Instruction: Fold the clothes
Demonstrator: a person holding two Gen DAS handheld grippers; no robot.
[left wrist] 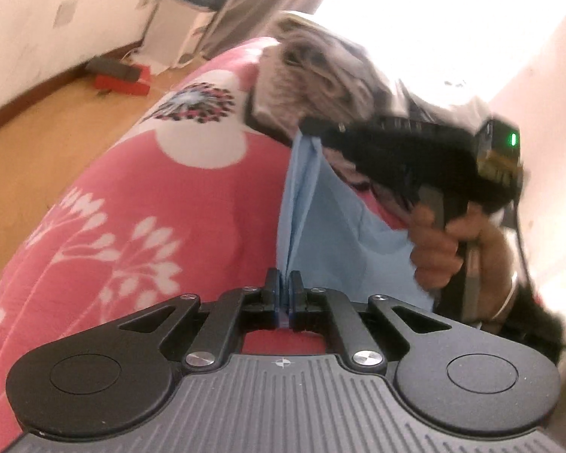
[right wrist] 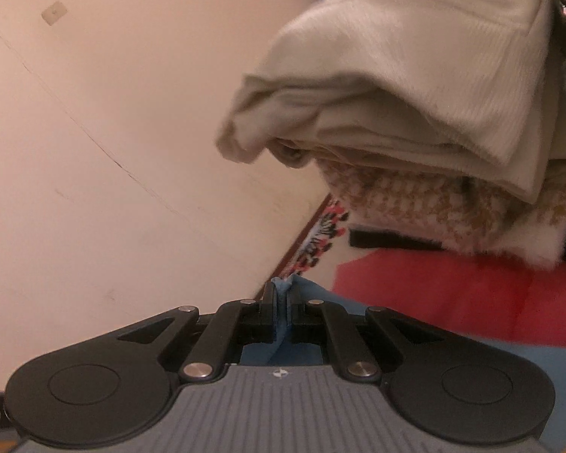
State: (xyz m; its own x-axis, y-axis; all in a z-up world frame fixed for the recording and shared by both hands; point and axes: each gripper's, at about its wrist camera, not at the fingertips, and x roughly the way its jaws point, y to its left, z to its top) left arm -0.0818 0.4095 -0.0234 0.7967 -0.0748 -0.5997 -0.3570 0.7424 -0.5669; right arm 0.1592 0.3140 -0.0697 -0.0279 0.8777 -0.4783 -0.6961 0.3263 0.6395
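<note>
Black tool [left wrist: 285,294] — silver screws, ribbed grey body, green light.

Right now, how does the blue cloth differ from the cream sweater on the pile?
The blue cloth is thin and smooth; the cream sweater is thick and ribbed. The blue cloth is pinched in both tools and hangs off the bed; the cream sweater lies folded atop the pile, untouched. Both are plain, unpatterned fabric.

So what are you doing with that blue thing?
A person is folding clothes on a pink flowered bedspread, using a black two-finger gripper in each hand. Both the left gripper and the right gripper are shut on the light blue cloth garment, holding it stretched between them above the bed. A pile of cream and patterned clothes sits just behind it.
</note>
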